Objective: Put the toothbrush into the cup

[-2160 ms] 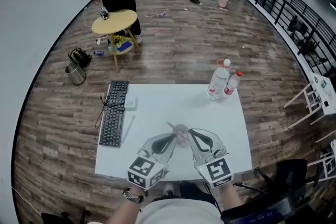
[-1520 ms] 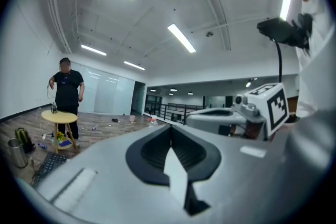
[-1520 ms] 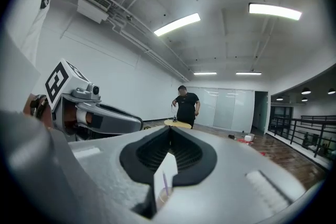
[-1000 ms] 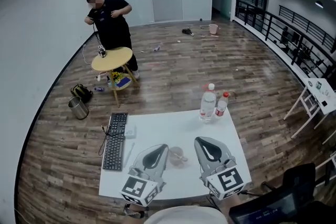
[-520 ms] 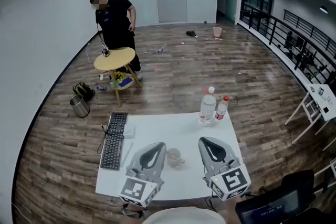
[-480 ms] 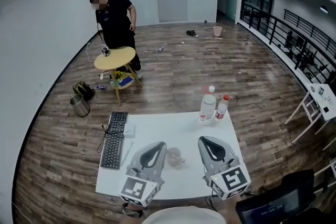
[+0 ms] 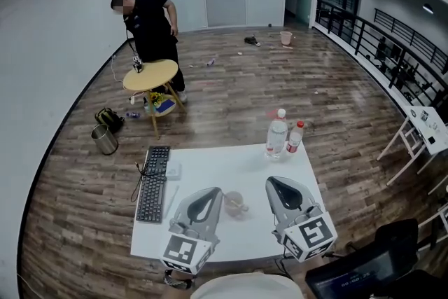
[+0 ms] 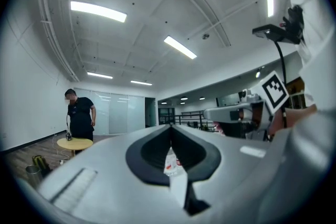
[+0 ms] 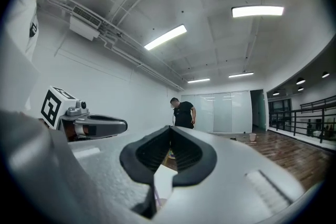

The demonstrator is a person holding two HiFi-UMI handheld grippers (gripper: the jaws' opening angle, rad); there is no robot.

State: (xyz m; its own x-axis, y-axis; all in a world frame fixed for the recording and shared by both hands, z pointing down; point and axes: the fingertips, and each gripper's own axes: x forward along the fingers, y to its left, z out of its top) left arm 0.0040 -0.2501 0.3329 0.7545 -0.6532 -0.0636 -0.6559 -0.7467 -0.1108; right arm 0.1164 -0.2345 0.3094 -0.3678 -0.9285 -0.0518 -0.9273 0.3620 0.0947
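Two hand-held grippers were held level over the near half of the white bench (image 7: 210, 157), both pointing toward 12 o'clock. The left gripper (image 7: 215, 191) sat at about 7 o'clock from the bench's centre and the right gripper (image 7: 271, 181) at about 5 o'clock, each with its marker cube nearest the person. Between them, close to the left gripper's tip and apart from both, stood the clear cup (image 7: 236, 206). The toothbrush (image 7: 229, 200) showed as a thin pale handle standing in it, leaning toward 10 o'clock and too small to read further. In the left gripper view the dark fingers (image 8: 147, 150) met at their tips with nothing held between them. In the right gripper view the fingers (image 9: 192, 152) were likewise pressed together and empty. A black keyboard (image 7: 152, 183) lay along the bench's 9 o'clock edge. A large water bottle (image 7: 277, 138) and a small red-capped bottle (image 7: 295, 137) stood just beside each other at the 1 o'clock corner. Far off at 11 o'clock on the wooden floor, a person in black (image 7: 150, 21) stood behind a round yellow side table (image 7: 150, 75). A dark bag (image 7: 106, 117) and a metal bin (image 7: 103, 140) sat near the wall at 10 o'clock.
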